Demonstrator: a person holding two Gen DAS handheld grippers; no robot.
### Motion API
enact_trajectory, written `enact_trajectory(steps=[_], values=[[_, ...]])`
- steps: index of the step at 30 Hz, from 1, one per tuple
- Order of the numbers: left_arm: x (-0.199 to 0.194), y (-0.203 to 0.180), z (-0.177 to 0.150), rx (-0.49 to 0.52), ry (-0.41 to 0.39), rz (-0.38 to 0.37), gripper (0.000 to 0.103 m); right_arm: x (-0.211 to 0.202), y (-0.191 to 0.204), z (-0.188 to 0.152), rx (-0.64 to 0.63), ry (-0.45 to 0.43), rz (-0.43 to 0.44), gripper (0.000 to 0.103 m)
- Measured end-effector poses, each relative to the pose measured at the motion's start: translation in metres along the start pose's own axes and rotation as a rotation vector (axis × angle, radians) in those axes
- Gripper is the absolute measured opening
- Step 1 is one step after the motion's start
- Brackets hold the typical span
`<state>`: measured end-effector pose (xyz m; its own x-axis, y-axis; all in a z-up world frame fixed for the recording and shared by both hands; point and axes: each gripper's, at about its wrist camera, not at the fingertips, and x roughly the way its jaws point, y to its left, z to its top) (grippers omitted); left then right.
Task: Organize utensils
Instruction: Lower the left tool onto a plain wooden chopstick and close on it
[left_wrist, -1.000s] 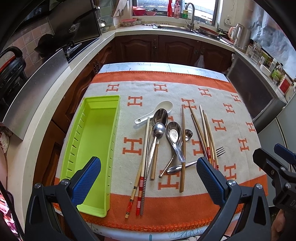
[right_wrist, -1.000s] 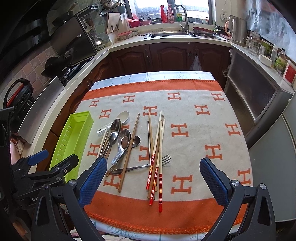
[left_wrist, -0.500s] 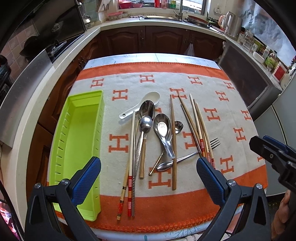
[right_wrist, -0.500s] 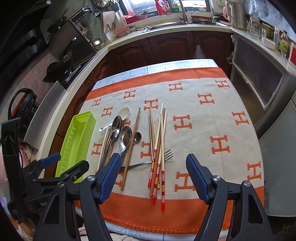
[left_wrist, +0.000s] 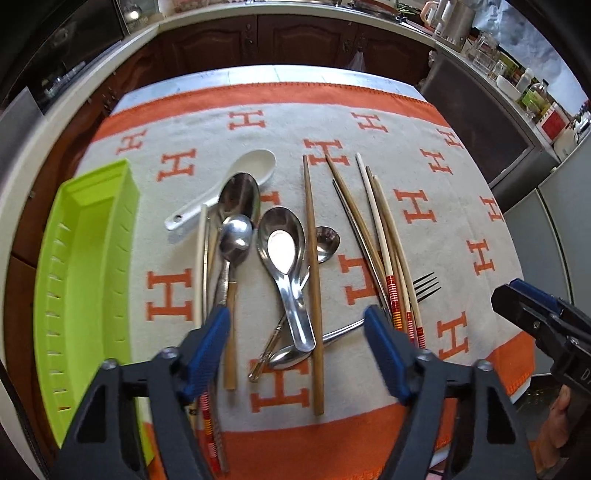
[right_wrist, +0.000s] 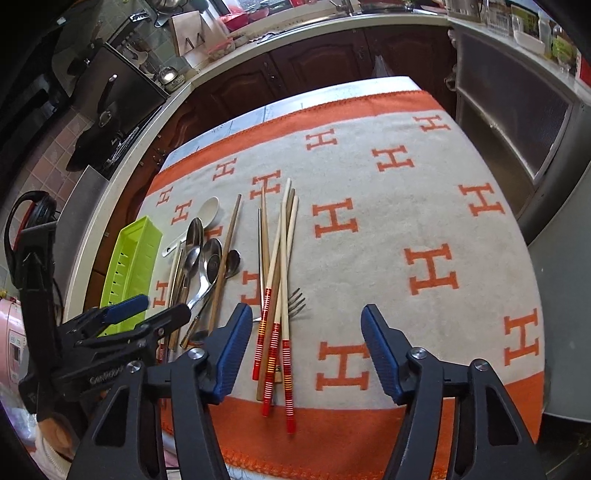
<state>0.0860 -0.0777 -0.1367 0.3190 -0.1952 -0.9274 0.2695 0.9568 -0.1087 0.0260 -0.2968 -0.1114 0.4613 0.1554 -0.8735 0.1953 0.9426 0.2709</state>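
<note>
A pile of utensils lies on the orange and beige cloth (left_wrist: 424, 173): a white ceramic spoon (left_wrist: 236, 181), several metal spoons (left_wrist: 284, 251), a fork (left_wrist: 424, 286), a brown wooden chopstick (left_wrist: 314, 266) and several red-banded chopsticks (right_wrist: 277, 295). An empty lime-green tray (left_wrist: 85, 266) sits at the left. My left gripper (left_wrist: 297, 354) is open and empty, low over the spoon handles. My right gripper (right_wrist: 303, 354) is open and empty, just right of the red-banded chopstick ends. Each gripper shows in the other's view.
The table's front edge lies just under both grippers. Dark wooden kitchen cabinets (left_wrist: 266, 40) and a counter ring the table. A stove (right_wrist: 110, 110) stands at the left and a steel cabinet (right_wrist: 517, 118) at the right.
Both grippers have moved forward and down toward the utensils. Both grippers' jaws have narrowed but stay open. Nothing on the cloth has moved.
</note>
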Motion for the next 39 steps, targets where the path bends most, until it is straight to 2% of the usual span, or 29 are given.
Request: enact_trajectory(steps=[2, 4, 9, 22, 28, 36, 39], values=[[0.011, 0.002, 0.002, -0.007, 0.016, -0.017, 0.054, 0.005, -0.007, -0.001, 0.011, 0.000, 0.003, 0.062], [0.020, 0.003, 0.002, -0.017, 0.035, -0.031, 0.039, 0.009, -0.012, -0.002, 0.016, -0.003, 0.001, 0.062], [0.037, 0.002, 0.002, -0.022, 0.056, -0.067, 0.022, 0.016, -0.020, -0.009, 0.025, 0.012, 0.010, 0.062], [0.025, -0.010, 0.002, 0.045, -0.030, 0.002, 0.020, 0.026, -0.020, -0.017, 0.000, 0.026, 0.034, 0.062], [0.012, -0.017, 0.007, 0.080, -0.070, -0.015, 0.020, 0.030, -0.021, -0.018, 0.011, 0.036, 0.048, 0.062], [0.037, -0.025, 0.020, 0.082, -0.046, -0.034, 0.020, 0.032, -0.026, -0.021, 0.024, 0.039, 0.050, 0.062], [0.046, -0.027, 0.022, 0.089, -0.042, -0.031, 0.017, 0.033, -0.028, -0.022, 0.030, 0.039, 0.047, 0.062]])
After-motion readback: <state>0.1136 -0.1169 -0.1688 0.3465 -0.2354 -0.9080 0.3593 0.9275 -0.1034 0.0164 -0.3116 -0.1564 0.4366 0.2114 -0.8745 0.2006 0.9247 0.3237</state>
